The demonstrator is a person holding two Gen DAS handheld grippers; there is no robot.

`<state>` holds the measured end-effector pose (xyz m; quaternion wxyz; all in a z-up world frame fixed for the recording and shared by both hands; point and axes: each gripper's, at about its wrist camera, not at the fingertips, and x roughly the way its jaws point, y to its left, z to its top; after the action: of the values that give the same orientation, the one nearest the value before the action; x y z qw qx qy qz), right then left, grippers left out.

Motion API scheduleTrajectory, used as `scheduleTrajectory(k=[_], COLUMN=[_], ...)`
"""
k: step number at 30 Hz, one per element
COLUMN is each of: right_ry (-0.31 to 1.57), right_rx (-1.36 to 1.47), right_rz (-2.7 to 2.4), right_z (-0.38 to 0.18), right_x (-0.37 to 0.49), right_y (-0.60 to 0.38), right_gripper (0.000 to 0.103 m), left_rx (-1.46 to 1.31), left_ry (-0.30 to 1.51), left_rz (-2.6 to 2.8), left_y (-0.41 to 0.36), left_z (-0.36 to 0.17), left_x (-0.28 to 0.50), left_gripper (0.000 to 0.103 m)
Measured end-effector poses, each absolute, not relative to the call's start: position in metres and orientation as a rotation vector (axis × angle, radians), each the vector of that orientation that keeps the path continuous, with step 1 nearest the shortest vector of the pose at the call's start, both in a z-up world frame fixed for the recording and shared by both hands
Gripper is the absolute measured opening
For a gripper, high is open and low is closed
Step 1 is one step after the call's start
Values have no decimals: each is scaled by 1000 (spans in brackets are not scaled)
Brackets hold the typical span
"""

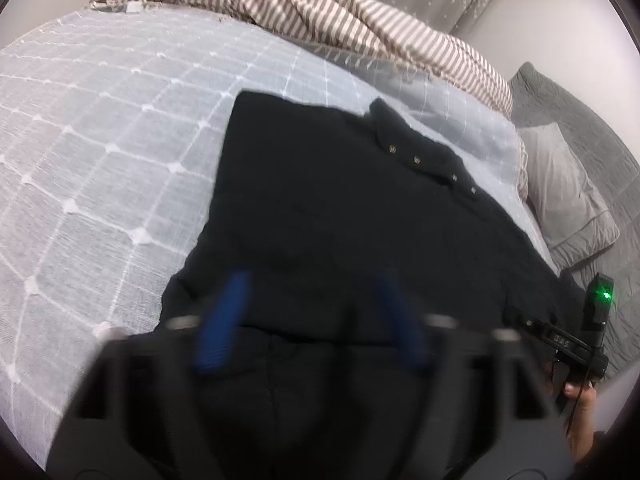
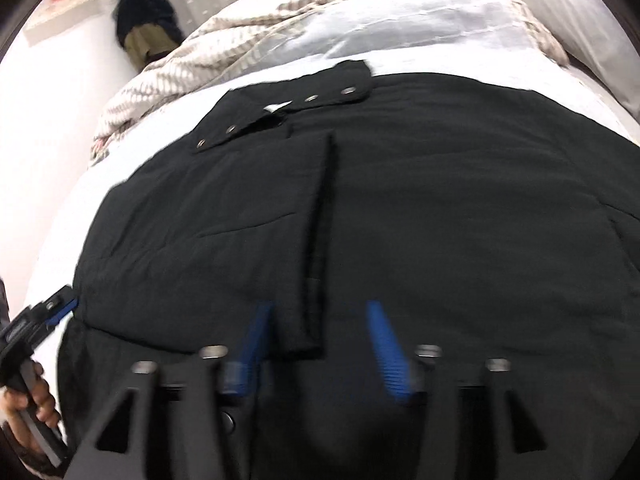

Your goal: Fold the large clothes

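Left gripper [image 1: 312,312] spread wide, black coat [image 1: 340,208] just beneath, on bed [image 1: 100,140]

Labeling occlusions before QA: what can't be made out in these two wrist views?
- Left wrist view: near hem of the black coat is hidden behind the left gripper, itself motion-blurred.
- Right wrist view: the coat's near hem is covered by the right gripper, and its right side is cut off by the lens edge.
- Right wrist view: dark thing beyond the striped blanket is too blurred to identify.
- Both views: snaps too small for detail.
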<state>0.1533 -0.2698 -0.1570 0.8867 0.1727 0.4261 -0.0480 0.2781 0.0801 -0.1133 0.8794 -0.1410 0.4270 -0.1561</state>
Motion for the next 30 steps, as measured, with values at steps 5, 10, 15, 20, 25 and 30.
scheduleTrajectory(k=[5, 10, 15, 20, 25, 30], right_ry=[848, 823, 770, 725, 677, 707], right_rx=[455, 539, 634, 665, 682, 704], right_rz=[-160, -327, -530, -716, -852, -892], right_z=[-138, -119, -105, -94, -86, -97], right_x=[117, 67, 5, -57, -98, -110], right_y=[-323, -407, -495, -572, -624, -657], right_gripper=[76, 77, 78, 79, 79, 79], left_rx=[-241, -233, -247, -279, -280, -252], left_ry=[921, 988, 998, 967, 958, 969], left_rz=[-304, -285, -278, -268, -253, -247], left_y=[68, 56, 54, 59, 60, 55], left_z=[-104, -108, -108, -102, -101, -106], left_x=[273, 273, 269, 267, 267, 268], left_gripper=[98, 100, 101, 102, 102, 102])
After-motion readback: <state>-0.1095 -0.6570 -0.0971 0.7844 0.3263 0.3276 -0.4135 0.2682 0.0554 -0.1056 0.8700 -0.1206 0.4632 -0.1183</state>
